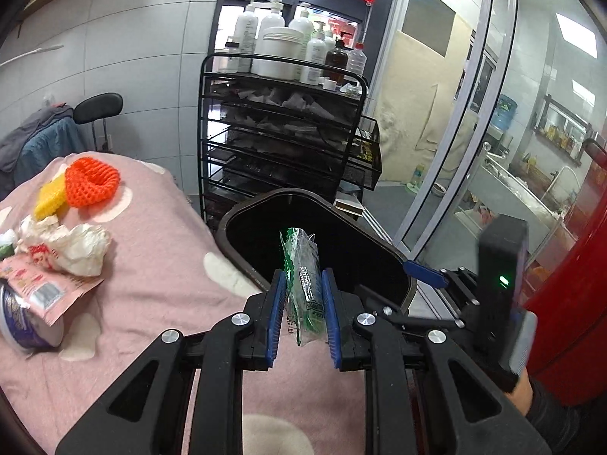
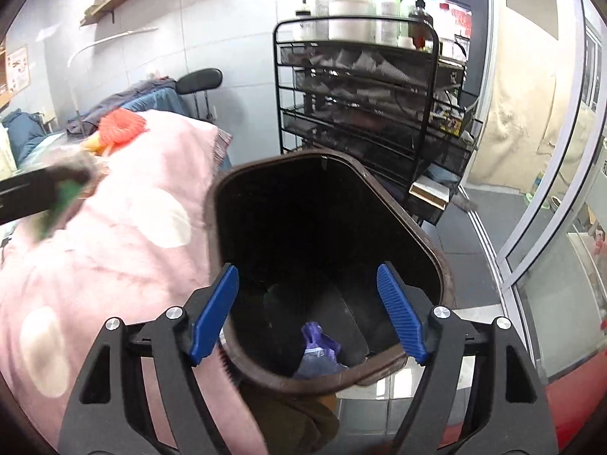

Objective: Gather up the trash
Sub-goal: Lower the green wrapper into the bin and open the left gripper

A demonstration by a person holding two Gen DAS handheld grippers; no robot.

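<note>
My left gripper (image 1: 303,284) is shut on a clear and green plastic wrapper (image 1: 303,276), held near the rim of the brown trash bin (image 1: 242,208). My right gripper (image 2: 307,295) is open and empty above the bin (image 2: 417,235); a purple wrapper (image 2: 318,345) lies at its bottom. On the pink blanket (image 1: 151,265) lie an orange foam net (image 1: 93,180), a yellow foam net (image 1: 49,195), crumpled white paper (image 1: 81,248), a pink packet (image 1: 41,290) and a white cup (image 1: 22,322). The left gripper shows blurred at the left of the right wrist view (image 2: 45,193).
A black wire cart (image 1: 280,129) with bottles (image 1: 280,49) stands behind the bin. A glass partition (image 1: 474,113) runs on the right. A red object (image 1: 569,284) is at the far right. A black stool (image 1: 98,108) and clothes (image 1: 34,140) are behind the bed.
</note>
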